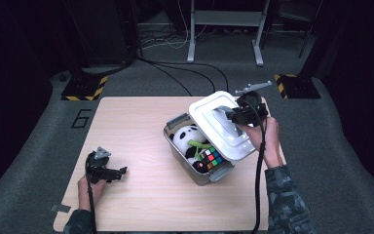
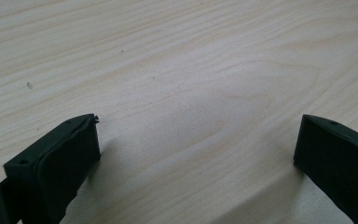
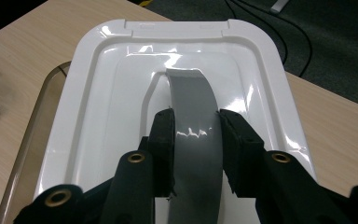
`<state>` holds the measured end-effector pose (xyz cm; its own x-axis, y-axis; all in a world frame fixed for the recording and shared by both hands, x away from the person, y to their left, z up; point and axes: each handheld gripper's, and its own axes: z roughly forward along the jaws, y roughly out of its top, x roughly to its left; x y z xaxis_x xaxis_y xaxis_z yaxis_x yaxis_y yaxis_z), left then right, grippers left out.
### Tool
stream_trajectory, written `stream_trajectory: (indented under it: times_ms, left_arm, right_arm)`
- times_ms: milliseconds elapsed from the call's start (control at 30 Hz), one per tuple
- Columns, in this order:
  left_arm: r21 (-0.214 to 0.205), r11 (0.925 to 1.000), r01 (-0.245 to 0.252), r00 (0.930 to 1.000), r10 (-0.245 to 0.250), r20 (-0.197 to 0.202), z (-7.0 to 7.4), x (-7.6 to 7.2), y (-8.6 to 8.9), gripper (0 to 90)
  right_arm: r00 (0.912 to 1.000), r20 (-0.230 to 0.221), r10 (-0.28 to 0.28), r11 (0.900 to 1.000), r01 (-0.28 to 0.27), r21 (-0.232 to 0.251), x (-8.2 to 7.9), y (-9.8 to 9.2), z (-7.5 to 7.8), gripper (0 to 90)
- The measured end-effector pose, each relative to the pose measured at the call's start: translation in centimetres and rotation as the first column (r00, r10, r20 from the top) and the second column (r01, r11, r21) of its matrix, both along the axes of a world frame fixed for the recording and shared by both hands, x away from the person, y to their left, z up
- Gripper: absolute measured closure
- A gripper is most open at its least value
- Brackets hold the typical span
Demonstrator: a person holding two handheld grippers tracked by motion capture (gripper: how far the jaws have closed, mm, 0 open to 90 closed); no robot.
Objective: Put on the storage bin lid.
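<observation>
**Two jaws on the handle: lifting the lid clear of the box**

One gripper does the work: the right gripper [image 3: 196, 128] is clenched on the curved grey handle [image 3: 193, 112] of the glossy white plastic lid [image 1: 220, 124], its pads pressing the handle's two sides. The lid hangs tilted above the right rear part of the clear grey-rimmed storage box [image 1: 174, 144], which stands right of the middle of the pale wooden table [image 1: 141, 195]. Inside lie a black-and-white plush panda [image 1: 187, 136] and a multicoloured puzzle cube [image 1: 211, 157].

To do this well, keep the squeeze steady, carry the lid level and sideways, and clear the rim before lowering. Whether the lid's near edge touches the box is hard to tell.

The left gripper [image 2: 196, 154] rests released, jaws wide apart over bare table, well away from the box.
</observation>
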<state>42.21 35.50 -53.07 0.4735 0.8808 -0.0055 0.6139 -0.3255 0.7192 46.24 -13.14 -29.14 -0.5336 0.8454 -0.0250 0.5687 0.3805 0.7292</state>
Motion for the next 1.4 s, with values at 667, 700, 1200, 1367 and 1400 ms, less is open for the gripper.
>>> stream_trajectory:
  times_ms: [667,700,1200,1367,1400]
  left_arm:
    - [0.0,1.0,0.002,1.0,-0.002,-0.003,0.0,0.0,0.0,0.0]
    - [-0.001,1.0,0.0,1.0,0.0,0.003,0.0,0.0,0.0,0.0]
    - [-0.001,1.0,0.003,1.0,-0.003,-0.001,0.0,0.0,0.0,0.0]
    - [0.0,1.0,0.003,1.0,-0.003,-0.002,0.0,0.0,0.0,0.0]
    - [0.0,1.0,0.002,1.0,-0.002,0.0,0.0,0.0,0.0,0.0]
  right_arm:
    - [0.994,-0.052,0.096,0.9954,-0.096,-0.002,0.7,5.2,-1.8,66.7]
    - [0.9938,-0.053,0.098,0.9951,-0.099,-0.004,0.7,5.3,-1.9,66.7]
    - [0.9891,-0.098,0.11,0.993,-0.114,-0.031,0.9,7.4,-3.4,66.6]
    - [0.989,-0.103,0.106,0.9926,-0.112,-0.047,1.0,7.9,-3.7,66.6]
    - [0.9892,-0.104,0.103,0.9928,-0.109,-0.05,1.0,8.0,-3.8,66.5]
